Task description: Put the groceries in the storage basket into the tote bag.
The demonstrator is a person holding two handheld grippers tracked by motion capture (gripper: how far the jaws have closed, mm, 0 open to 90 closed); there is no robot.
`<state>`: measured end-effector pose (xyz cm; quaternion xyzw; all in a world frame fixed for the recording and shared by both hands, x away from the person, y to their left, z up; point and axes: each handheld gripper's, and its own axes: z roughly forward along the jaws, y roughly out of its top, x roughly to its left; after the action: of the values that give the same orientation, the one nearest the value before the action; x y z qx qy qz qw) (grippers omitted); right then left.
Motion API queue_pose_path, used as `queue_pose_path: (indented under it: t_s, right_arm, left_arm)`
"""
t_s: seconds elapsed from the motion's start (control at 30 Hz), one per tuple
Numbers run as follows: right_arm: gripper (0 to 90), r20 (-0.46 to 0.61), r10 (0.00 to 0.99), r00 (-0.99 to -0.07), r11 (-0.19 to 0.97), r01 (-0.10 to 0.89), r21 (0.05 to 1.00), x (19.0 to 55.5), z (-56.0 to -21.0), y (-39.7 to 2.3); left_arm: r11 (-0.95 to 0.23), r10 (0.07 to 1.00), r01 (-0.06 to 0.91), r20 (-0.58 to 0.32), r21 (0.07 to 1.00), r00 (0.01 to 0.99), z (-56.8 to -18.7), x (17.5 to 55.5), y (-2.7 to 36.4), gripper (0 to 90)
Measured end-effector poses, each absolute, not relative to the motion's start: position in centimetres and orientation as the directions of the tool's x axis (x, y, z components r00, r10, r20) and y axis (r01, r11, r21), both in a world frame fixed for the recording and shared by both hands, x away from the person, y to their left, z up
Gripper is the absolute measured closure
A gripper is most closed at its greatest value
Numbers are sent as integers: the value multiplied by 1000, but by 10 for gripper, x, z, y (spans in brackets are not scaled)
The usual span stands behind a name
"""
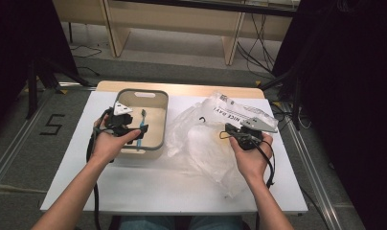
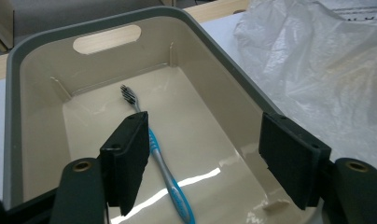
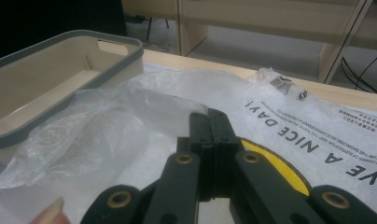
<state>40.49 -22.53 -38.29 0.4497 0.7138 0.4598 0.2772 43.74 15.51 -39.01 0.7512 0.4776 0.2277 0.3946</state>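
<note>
A blue and grey toothbrush [image 1: 142,125] [image 2: 163,168] lies flat on the floor of a beige tub with a grey rim [image 1: 158,120] [image 2: 9,116]. My left gripper [image 1: 134,130] [image 2: 205,163] hangs over the tub's near end, jaws wide open and empty, with the toothbrush below them by the left pad. My right gripper [image 1: 227,128] [image 3: 209,126] is shut, its pads flat together, low over a crumpled clear plastic bag [image 1: 206,143] [image 3: 107,121]. I cannot tell whether any film is pinched. A yellow patch [image 3: 280,168] shows under the right jaw.
The bag, printed "HAVE A NICE DAY", spreads over the white table top [image 1: 148,187] to the right of the tub [image 3: 84,37]. Wooden furniture legs and cables stand on the floor beyond the table's far edge.
</note>
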Motion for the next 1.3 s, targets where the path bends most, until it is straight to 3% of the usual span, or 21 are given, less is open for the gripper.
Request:
queue_pose_path:
  t_s: [0.37, 0.67, 1.3]
  right_arm:
    - [900, 17, 895, -446, 174, 385, 906, 405, -383, -227]
    - [900, 18, 894, -449, 175, 386, 906, 404, -383, -227]
    - [900, 17, 892, -452, 180, 390, 903, 403, -385, -226]
  left_arm:
    - [-300, 906, 655, -7, 694, 423, -397, 488, 142, 350]
    - [-285, 928, 753, -26, 593, 373, -420, 523, 134, 381]
    - [-225, 953, 853, -79, 471, 294, -453, 547, 141, 482]
